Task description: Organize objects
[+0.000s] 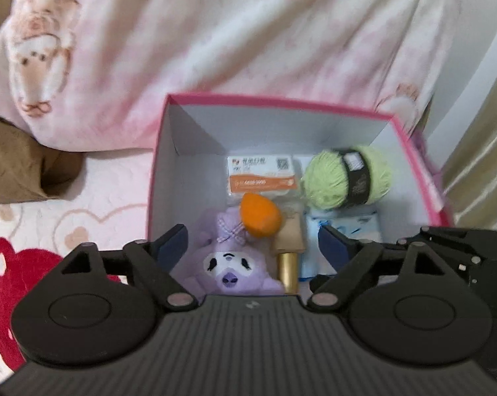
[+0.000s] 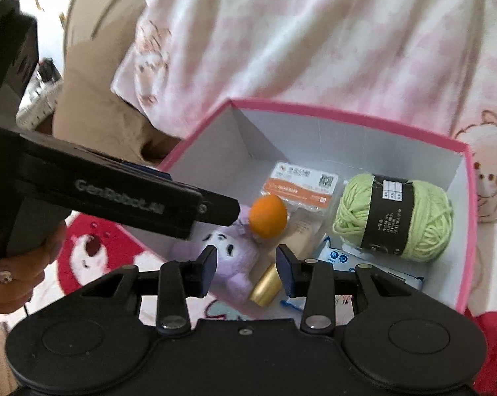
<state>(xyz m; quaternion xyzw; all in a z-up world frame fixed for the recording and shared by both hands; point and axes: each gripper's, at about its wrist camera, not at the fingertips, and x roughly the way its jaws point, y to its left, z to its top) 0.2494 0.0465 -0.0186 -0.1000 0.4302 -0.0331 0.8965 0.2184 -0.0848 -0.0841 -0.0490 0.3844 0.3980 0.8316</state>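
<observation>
Pink-rimmed cardboard box (image 1: 169,178) with white inner walls fills the left wrist view, sitting on a bed with a pink heart-patterned sheet (image 1: 67,221) and a pale pink quilt (image 1: 215,39) behind it. Inside lie a purple plush toy (image 1: 227,264), an orange egg-shaped sponge (image 1: 260,217) resting on the plush, a gold cylindrical tube (image 1: 288,270), a white-and-orange packet (image 1: 261,175), a ball of light green yarn with a black label (image 1: 347,178) and a pale blue tissue pack (image 1: 347,227). The left gripper (image 1: 253,247) hangs above the box with its jaws wide apart and nothing between them.

From the right wrist view, the same pink box (image 2: 347,120) shows the yarn (image 2: 393,214) against the right wall, the sponge (image 2: 268,216) beside the plush (image 2: 233,257), the tube (image 2: 264,285) and the tissue pack (image 2: 354,260) toward the near side. The right gripper (image 2: 246,269) hovers over the box, jaws close together but gripping nothing. Sorting looks nearly done: six items are boxed, none visible outside it, though the bed is only partly seen.
</observation>
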